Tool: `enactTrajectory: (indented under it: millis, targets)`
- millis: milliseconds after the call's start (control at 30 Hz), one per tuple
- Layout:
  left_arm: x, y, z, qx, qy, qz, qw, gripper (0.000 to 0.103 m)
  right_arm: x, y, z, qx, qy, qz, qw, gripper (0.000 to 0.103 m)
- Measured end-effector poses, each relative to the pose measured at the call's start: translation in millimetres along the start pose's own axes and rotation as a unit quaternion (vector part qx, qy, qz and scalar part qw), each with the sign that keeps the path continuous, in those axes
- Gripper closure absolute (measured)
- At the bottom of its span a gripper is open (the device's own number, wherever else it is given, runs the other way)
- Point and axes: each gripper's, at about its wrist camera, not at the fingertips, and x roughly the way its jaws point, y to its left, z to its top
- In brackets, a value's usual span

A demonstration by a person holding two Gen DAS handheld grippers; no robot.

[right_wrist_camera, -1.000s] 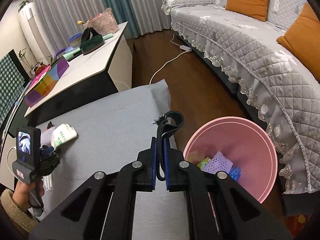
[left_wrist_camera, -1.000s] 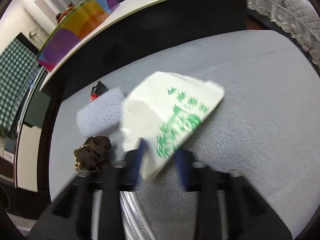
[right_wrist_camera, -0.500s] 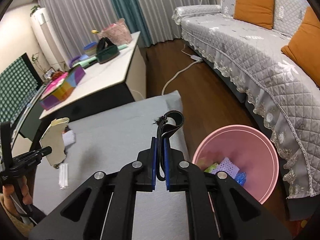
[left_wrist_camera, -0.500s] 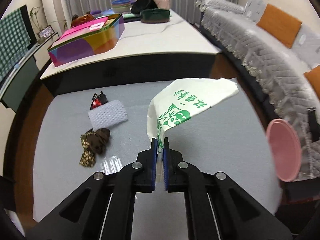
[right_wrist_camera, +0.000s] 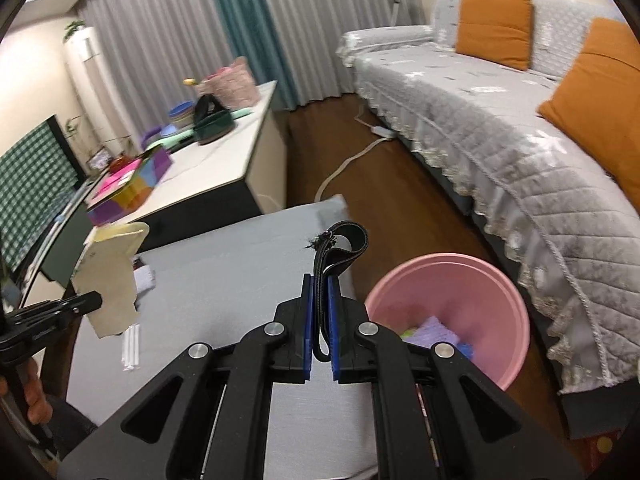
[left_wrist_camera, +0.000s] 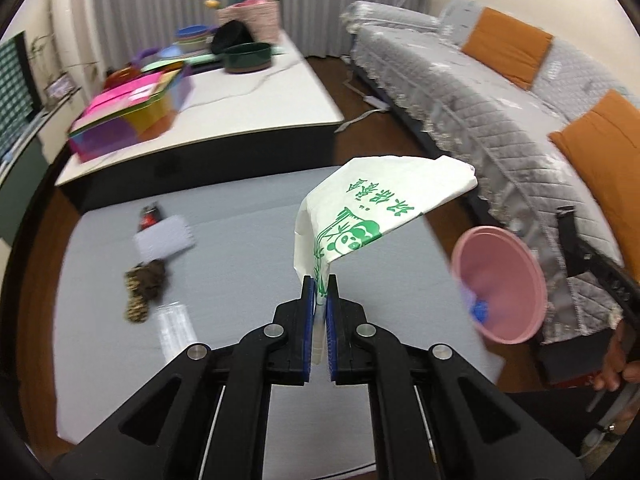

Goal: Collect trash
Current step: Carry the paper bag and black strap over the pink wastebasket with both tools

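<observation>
Left wrist view: my left gripper pinches the white paper bag with the green panda print, lifted above the grey mat. Right wrist view: my right gripper clamps a black strap just beside the pink bin.

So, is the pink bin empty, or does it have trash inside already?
Not empty. In the right wrist view the pink bin already holds a purple foam net, something green and something blue at its bottom.

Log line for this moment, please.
left tool: shut on paper bag | right tool: shut on black strap | pink bin: not reached
</observation>
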Motion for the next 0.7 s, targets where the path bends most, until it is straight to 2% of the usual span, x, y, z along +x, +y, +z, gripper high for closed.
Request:
enactTrajectory:
  millis: [133, 467, 567, 700]
  targets:
    - [10, -39, 11, 0.015, 0.011, -0.039, 0.9991, 0.097, -5, -23, 6, 0.027, 0.002, -0.02, 0.999, 0.096]
    - [54, -154, 39, 0.085, 0.048, -0.099, 0.9904, 0.097, -12, -69, 10, 0.049, 0.003, -0.047, 0.998, 0.096]
    - [72, -182, 38, 0.107, 0.07, -0.115, 0.9852, 0.097, -2, -94, 10, 0.058, 0.021, -0.086, 0.994, 0.096]
    - [96, -208, 35, 0.12, 0.101, -0.13, 0.9791, 0.097, 9, -126, 8, 0.082, 0.036, -0.112, 0.99, 0.095]
